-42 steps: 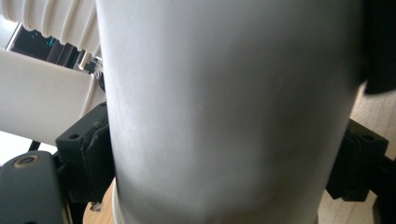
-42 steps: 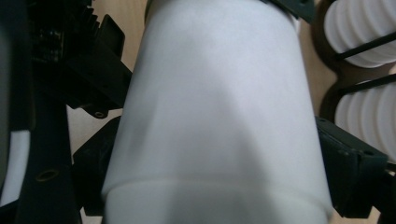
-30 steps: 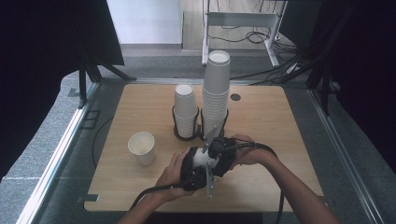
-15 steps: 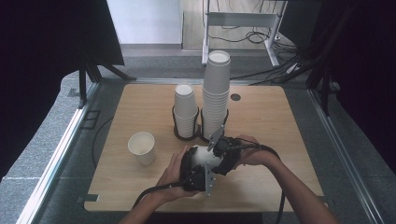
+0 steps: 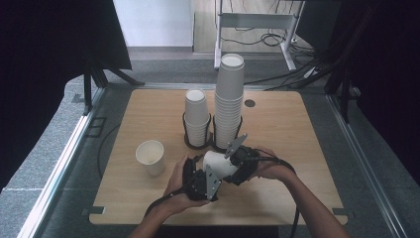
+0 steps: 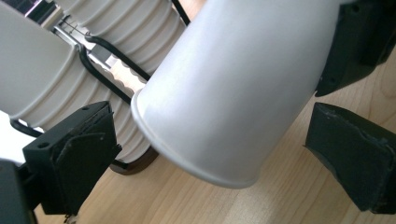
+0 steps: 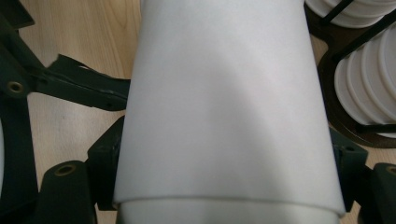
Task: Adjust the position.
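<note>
A single paper cup (image 5: 150, 156) stands apart on the wooden table (image 5: 307, 129), left of two cup stacks (image 5: 229, 99).

We note one white paper cup (image 5: 219, 164), plain and smooth-walled, tipped on its side, rim (image 6: 187, 154) angled down toward the wooden table (image 5: 307, 129), just in front of the tall cup stack (image 5: 230, 99).

both hands meet low at the near edge; left gripper (image 5: 210, 166) jaws have just been opening, right gripper (image 5: 236, 157) jaws clamped.
</note>
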